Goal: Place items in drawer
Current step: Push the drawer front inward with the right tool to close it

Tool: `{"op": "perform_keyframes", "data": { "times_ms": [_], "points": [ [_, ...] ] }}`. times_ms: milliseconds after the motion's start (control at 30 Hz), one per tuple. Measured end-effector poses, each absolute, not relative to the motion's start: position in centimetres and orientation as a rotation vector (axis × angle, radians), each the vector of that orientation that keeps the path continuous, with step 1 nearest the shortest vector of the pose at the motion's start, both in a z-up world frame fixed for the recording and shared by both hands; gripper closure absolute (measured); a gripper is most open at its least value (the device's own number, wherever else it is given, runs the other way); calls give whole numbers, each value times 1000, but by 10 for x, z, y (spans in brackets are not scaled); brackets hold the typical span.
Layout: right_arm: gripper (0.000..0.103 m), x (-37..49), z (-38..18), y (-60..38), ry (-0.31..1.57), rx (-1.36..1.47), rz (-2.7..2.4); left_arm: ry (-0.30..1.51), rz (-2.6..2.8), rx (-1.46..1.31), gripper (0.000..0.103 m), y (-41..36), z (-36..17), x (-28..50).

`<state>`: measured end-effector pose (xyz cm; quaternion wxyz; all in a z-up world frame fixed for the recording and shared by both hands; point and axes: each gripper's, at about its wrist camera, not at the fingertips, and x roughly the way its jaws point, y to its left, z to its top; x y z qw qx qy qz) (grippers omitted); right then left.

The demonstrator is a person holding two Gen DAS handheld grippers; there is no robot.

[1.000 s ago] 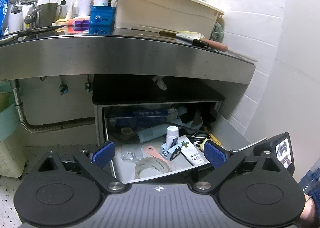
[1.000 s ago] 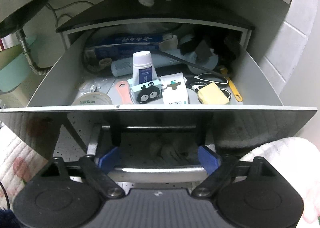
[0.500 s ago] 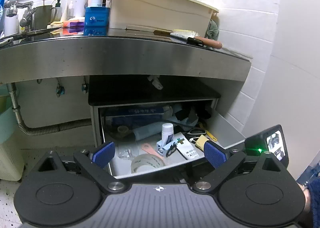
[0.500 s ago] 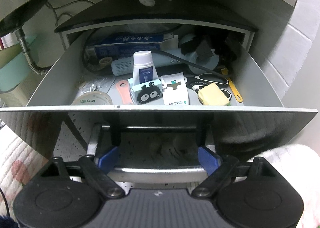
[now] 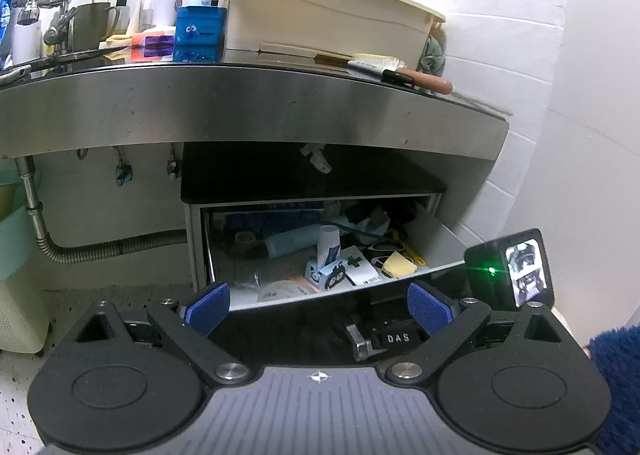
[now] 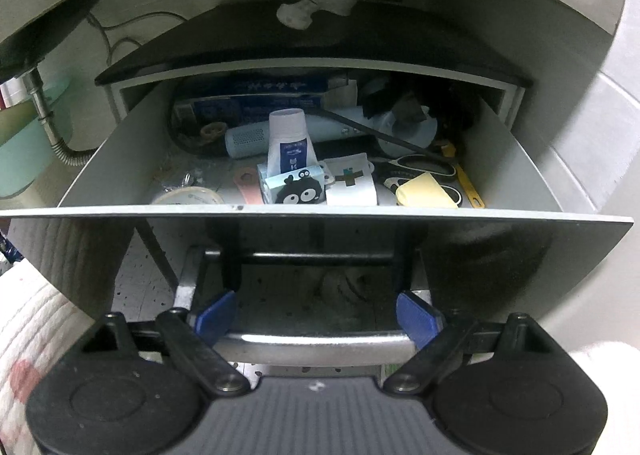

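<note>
The grey drawer (image 6: pixel 312 211) under the steel counter stands open, also in the left wrist view (image 5: pixel 436 239). Inside lie a white tube (image 6: pixel 289 141), a small box with a black cartoon face (image 6: pixel 294 191), a white packet with a cross (image 6: pixel 351 185), a yellow pad (image 6: pixel 426 191), scissors (image 6: pixel 420 171) and a tape roll (image 6: pixel 188 197). My right gripper (image 6: pixel 316 317) is open, its blue pads either side of the drawer's chrome handle (image 6: pixel 316 343). My left gripper (image 5: pixel 318 307) is open and empty, held back in front of the drawer.
The counter top holds a cream storage box (image 5: pixel 328 19), a blue tin (image 5: pixel 200 33), bottles, a cup and brushes (image 5: pixel 416 77). A flexible metal pipe (image 5: pixel 100 249) runs at the left. White tiled wall stands at the right. The right gripper's body (image 5: pixel 508 271) sits beside the drawer.
My left gripper has pulled back and up, so the drawer looks smaller and farther. The drawer front has come slightly closer to my right gripper.
</note>
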<state>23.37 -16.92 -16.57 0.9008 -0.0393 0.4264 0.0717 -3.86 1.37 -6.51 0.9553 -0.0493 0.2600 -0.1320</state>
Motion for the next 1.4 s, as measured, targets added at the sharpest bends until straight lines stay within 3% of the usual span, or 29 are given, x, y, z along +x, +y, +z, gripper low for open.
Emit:
{"op": "perform_keyframes", "data": {
  "times_ms": [300, 400, 1400],
  "points": [
    [16, 223, -167, -169, 863, -84, 149, 533, -264, -101, 6, 14, -65, -37],
    [11, 220, -169, -167, 857, -82, 151, 538, -262, -104, 6, 15, -66, -36],
    [11, 210, -162, -168, 834, -81, 149, 554, -242, -129, 6, 21, -69, -34]
  ]
}}
